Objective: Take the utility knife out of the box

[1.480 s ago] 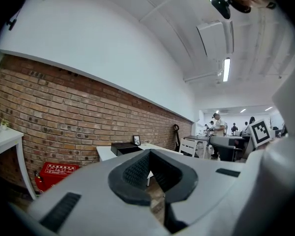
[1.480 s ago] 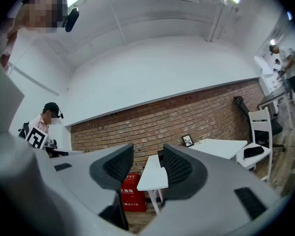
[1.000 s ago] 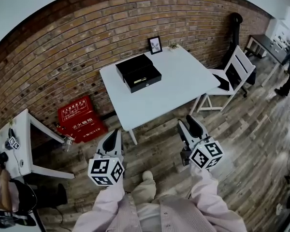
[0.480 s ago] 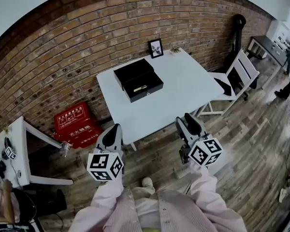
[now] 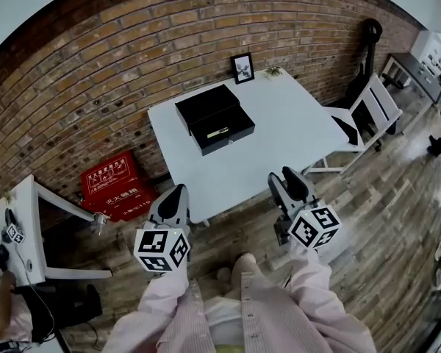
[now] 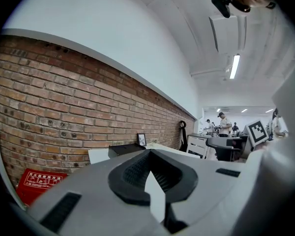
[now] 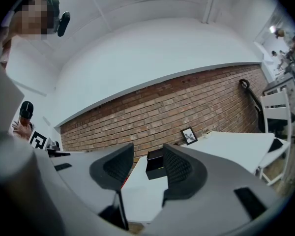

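Right gripper (image 5: pixel 285 179) open | utility knife (image 5: pixel 217 132) in box (image 5: pixel 232 140), well ahead

Pale pink sleeves (image 5: pixel 169 304) meet the grey left gripper (image 5: pixel 175 195) and right gripper (image 5: pixel 285 180), each with black ribbed pads (image 7: pixel 179 170) and a white marker cube (image 5: pixel 162 250) at its rear.

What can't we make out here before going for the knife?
Utility knife: head view, too small, just a yellowish sliver in the box; blade state unreadable.
Box interior: right gripper view, low angle, near wall and a jaw pad hide it.
Box, left gripper view: mostly behind the jaws.
Picture frame: head view, image too small.
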